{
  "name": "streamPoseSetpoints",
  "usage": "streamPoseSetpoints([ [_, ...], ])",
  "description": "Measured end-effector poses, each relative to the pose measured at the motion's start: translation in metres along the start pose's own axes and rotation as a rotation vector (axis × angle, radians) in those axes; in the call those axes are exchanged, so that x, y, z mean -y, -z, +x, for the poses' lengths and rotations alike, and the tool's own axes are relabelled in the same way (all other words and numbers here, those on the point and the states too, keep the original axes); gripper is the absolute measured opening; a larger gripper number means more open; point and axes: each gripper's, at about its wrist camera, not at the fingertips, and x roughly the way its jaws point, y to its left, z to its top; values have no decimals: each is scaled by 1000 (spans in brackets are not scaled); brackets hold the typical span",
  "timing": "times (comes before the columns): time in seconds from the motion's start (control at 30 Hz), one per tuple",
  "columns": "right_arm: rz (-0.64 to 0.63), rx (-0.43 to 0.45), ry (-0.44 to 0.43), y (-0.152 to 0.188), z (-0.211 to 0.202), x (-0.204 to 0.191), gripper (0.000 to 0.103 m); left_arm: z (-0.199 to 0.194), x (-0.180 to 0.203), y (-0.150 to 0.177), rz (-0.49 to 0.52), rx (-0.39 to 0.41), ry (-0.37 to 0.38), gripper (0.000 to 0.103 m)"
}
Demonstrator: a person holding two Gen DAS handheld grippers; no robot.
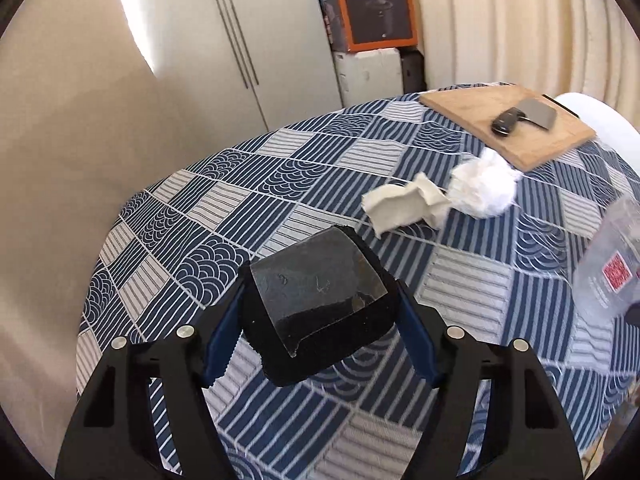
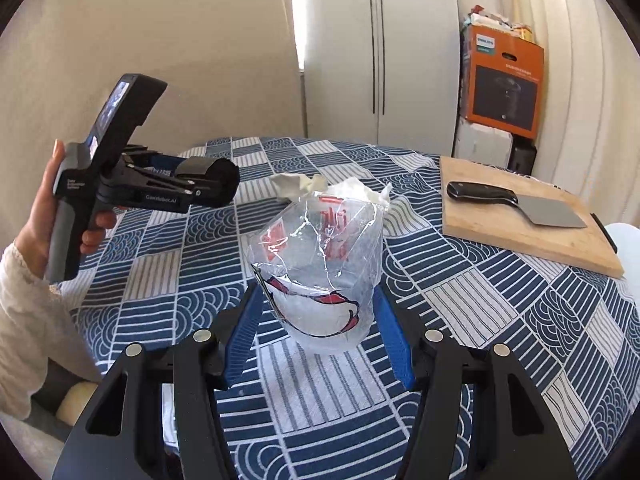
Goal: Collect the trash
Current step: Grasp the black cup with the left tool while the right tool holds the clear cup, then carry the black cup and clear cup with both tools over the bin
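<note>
A black pad [image 1: 320,312], topped with a shiny dark film, is gripped between the blue fingers [image 1: 222,332] of the left gripper [image 1: 320,328], jaws closed in on it from both sides, and it is held up above the tablecloth [image 1: 200,208]. From the right wrist view the same left gripper [image 2: 212,188] is seen off to the left, lifted clear of the table in the person's left hand [image 2: 52,216], the black pad [image 2: 218,186] sticking out of its tip.

A clear plastic bag [image 2: 320,272] with red print is held up between the blue fingers [image 2: 394,336] of the right gripper [image 2: 320,340]; the jaws stand fairly wide, and whether both pads actually press on the plastic cannot be told. The bag's edge [image 1: 612,268] also shows at the right of the left wrist view.

More trash lies on the tablecloth beyond: a crumpled cream paper [image 1: 404,204] and, touching it on its right, a fluffy white tissue wad [image 1: 484,188]. From the right wrist view both are partly hidden behind the bag.

At the far right of the table, a wooden cutting board [image 2: 520,232] is seen with a cleaver [image 2: 516,204] lying flat on it. Against the back wall, an orange box [image 2: 504,84] is stacked beside a white cupboard [image 2: 376,52].
</note>
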Motion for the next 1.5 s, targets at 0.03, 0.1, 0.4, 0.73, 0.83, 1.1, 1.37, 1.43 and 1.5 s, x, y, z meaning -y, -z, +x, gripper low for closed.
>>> streamPoseSetpoints([
  [0.03,-5,1,1,0,-2,-3,53,-4,1,3,5,4,1,71],
  [0.1,-15,5,3,1,-9,-11,53,-13,2,9,16,12,2,71],
  [0.4,-69,13,17,10,-33,-47,53,-58,8,41,50,71,29,71],
  [0.73,-102,15,28,31,-61,-73,53,-95,23,77,78,103,48,71],
  [0.83,-110,12,29,37,-67,-78,53,-104,28,88,89,113,41,71],
  [1.1,-141,-2,25,58,-83,-98,53,-121,42,117,108,114,64,71],
  [1.37,-150,-18,24,82,-94,-109,53,-140,60,149,120,136,89,71],
  [1.43,-155,-26,21,88,-95,-112,53,-144,63,157,121,142,82,71],
  [1.5,-160,-33,18,93,-96,-114,53,-146,65,163,113,144,93,71],
])
